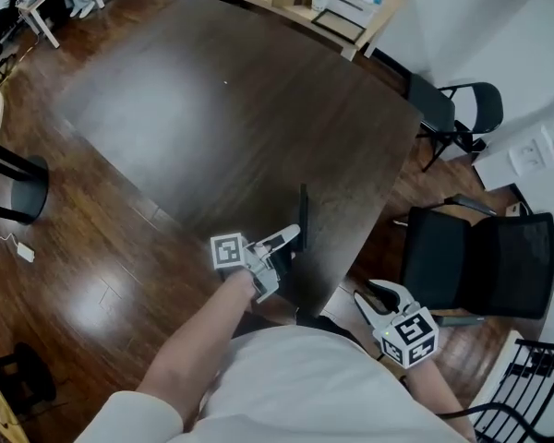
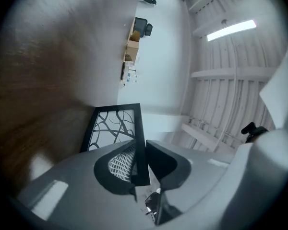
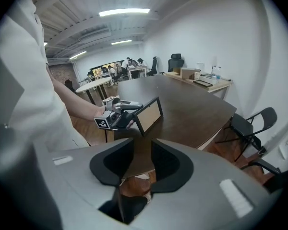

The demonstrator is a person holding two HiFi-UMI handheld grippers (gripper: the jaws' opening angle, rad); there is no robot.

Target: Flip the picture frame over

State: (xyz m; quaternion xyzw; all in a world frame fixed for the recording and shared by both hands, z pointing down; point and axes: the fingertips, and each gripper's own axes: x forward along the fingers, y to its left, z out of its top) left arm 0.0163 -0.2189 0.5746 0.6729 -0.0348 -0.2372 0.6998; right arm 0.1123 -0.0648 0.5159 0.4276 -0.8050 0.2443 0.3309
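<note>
The left gripper (image 2: 145, 151) is closed on the frame (image 2: 116, 127). Its dark, curved pads pinch the thin black moulding at one side, and the rest of the flat rectangle juts out past the fingertips. On the face turned to that gripper's camera, a pale sheet carries black branching lines. From the right gripper view the other face is a plain tan board inside the black rim. The head view shows the frame (image 1: 303, 212) edge-on, a narrow dark strip upright over the near rim of the table (image 1: 212, 109). I cannot tell whether its lower corner touches the top. The table is dark, smooth wood with rounded corners and a dull sheen.

The right gripper (image 3: 141, 163) has its jaws a narrow gap apart with nothing between them. Only the table's edge and the glossy plank floor (image 1: 102, 266) show through. It is off the table's edge, well apart from the frame.

Beside the right fingers stands a black chair (image 1: 480, 266). Beyond the frame, past the table's far end, is a light wood desk (image 1: 295, 7) with boxes on it.
</note>
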